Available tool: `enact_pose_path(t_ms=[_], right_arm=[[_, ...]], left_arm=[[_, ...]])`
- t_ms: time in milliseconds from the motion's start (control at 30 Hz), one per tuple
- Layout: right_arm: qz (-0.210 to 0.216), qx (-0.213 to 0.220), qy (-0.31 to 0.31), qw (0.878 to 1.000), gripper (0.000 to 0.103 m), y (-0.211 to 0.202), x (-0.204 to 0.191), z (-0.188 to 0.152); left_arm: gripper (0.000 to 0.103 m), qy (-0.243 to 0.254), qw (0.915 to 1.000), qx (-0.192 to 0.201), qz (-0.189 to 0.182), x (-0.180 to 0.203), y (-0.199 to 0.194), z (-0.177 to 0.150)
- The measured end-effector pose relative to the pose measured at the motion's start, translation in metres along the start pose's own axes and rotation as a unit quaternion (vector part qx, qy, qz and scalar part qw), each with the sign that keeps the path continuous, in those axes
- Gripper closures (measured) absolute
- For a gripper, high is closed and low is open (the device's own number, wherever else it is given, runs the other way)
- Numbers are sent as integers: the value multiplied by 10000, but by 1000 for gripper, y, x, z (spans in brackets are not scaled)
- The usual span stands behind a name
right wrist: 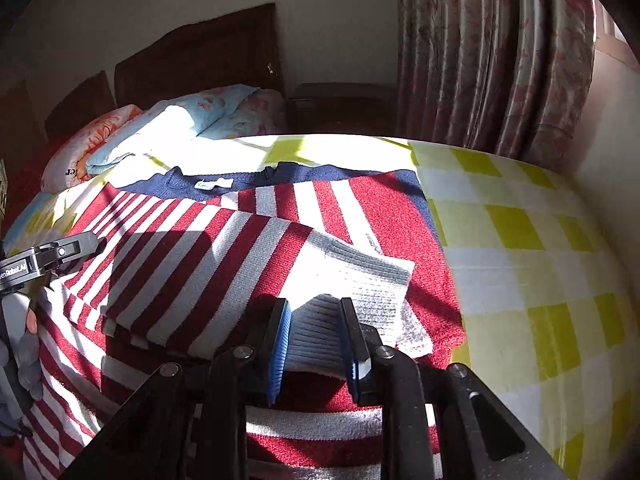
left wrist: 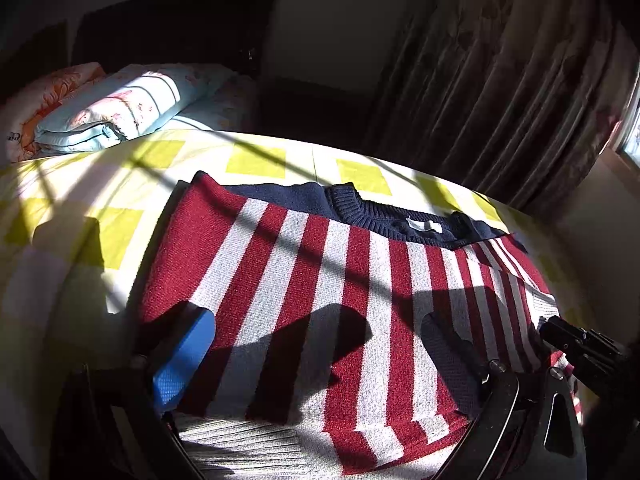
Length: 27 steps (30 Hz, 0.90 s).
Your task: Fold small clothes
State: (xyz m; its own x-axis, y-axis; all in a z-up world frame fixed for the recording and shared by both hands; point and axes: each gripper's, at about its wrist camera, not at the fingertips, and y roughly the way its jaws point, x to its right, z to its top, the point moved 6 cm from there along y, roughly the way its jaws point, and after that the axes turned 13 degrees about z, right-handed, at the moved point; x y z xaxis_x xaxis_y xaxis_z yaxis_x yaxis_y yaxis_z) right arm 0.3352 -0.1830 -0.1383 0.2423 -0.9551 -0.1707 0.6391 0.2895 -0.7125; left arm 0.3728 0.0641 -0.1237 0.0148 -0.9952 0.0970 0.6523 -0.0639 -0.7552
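Right wrist view: the right gripper (right wrist: 316,344) is sitting at the bottom centre of the frame, its fingers standing narrow, with the grey ribbed cuff (right wrist: 320,330) of a sleeve lying between the blue pads (right wrist: 279,350). Whether the pads are actually pressing the cuff cannot be told; a thin gap seems to show on the right side. The sweater (right wrist: 248,248), red and white striped with a navy collar (right wrist: 224,182), is lying spread across the bed (right wrist: 520,240), filling the centre and left of the frame. One sleeve (right wrist: 224,268) is lying folded diagonally over the body of the sweater, running from centre left toward the gripper. The left gripper (right wrist: 94,244) is poking in at the left edge, touching the sweater's side; a hand (right wrist: 30,344) is showing just below it.

Left wrist view: the left gripper (left wrist: 320,356) is holding its fingers wide, one blue pad (left wrist: 184,360) at lower left and the other finger at lower right, with the sweater body lying flat between them and nothing pinched. Folded bedding (left wrist: 120,108) is resting at the upper left, a curtain (left wrist: 500,100) hanging at the upper right. Strong sunlight is throwing hard shadows over the cloth.
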Motion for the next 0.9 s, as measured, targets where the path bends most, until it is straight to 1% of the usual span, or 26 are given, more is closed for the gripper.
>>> enact_pose_path(t_ms=[67, 133, 233, 300, 367, 433, 500, 567, 633, 667, 733, 800, 867, 900], right_arm=[[-45, 127, 124, 9998, 78, -9, 5, 7], [108, 250, 65, 9996, 78, -10, -2, 21], [332, 89, -271, 9990, 78, 11, -26, 40], [480, -82, -374, 9981, 78, 29, -37, 48], [616, -228, -405, 9970, 78, 45, -44, 50], [537, -327, -528, 9966, 79, 56, -42, 46], [548, -185, -525, 9969, 81, 50, -34, 43], [791, -35, -290, 9964, 83, 44, -24, 40], [914, 49, -68, 9958, 84, 41, -18, 39], [909, 42, -70, 9958, 84, 42, -18, 40], [865, 10, -107, 9962, 83, 43, -20, 41], [869, 14, -77, 9962, 83, 44, -20, 41], [932, 30, -24, 9956, 83, 44, -18, 41], [993, 44, 29, 9950, 83, 43, -17, 41]], left_arm=[[0, -18, 10000, 3, -17, 0, 0, 0], [0, -19, 10000, 3, -16, 0, 0, 0], [0, -21, 10000, 3, -19, 0, 0, 0], [0, -28, 10000, 4, -29, 0, 0, 0], [0, -39, 10000, 3, -44, 0, 0, 0], [0, -45, 10000, 4, -55, -1, 0, 1], [0, -62, 10000, 8, -77, -1, -1, 1], [0, -107, 9999, 16, -105, -2, -1, 1], [0, -137, 9999, -4, 66, -2, -5, 3], [0, -85, 9999, -53, 67, 2, -6, 5], [0, 137, 9999, -31, -84, 18, -10, 14], [0, 381, 9992, 78, -23, 35, -9, 27], [0, 628, 9980, -44, -14, 52, 6, 37], [0, 673, 9975, -187, 118, 55, 21, 39]])
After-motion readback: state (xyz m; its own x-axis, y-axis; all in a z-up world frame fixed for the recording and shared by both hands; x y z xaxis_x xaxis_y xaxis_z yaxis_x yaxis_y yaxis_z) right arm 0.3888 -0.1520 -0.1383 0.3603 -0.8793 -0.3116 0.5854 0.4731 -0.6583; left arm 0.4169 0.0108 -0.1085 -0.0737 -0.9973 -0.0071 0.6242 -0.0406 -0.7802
